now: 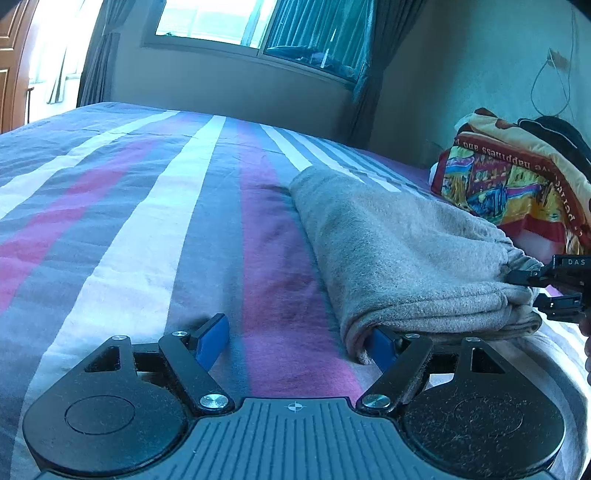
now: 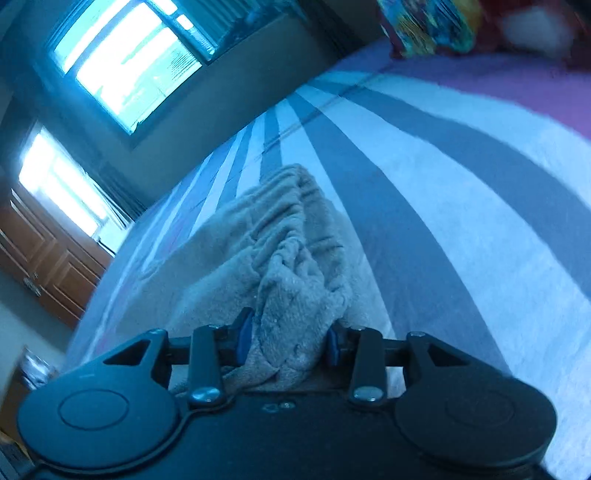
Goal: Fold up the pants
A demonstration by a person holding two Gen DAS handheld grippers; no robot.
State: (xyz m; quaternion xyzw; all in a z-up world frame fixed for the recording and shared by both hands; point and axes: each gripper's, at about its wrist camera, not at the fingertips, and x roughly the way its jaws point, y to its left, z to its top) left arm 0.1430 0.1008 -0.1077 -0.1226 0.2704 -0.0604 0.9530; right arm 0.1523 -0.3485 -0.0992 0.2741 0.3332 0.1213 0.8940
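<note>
Grey fleece pants (image 1: 402, 254) lie folded into a thick bundle on the striped bedspread (image 1: 147, 229). My left gripper (image 1: 295, 341) is open, low on the bed; its right blue finger (image 1: 382, 347) is tucked under the bundle's near corner, its left finger (image 1: 212, 338) rests on bare bedspread. My right gripper (image 2: 288, 341) is closed on the bunched waistband end of the pants (image 2: 291, 266). It also shows in the left wrist view (image 1: 554, 288) at the bundle's right end.
A colourful printed blanket (image 1: 517, 184) with a dark item on top lies at the bed's right, beyond the pants. A window with curtains (image 1: 258, 33) and a wall stand past the bed's far edge. A wooden cupboard (image 2: 48, 254) stands to the left.
</note>
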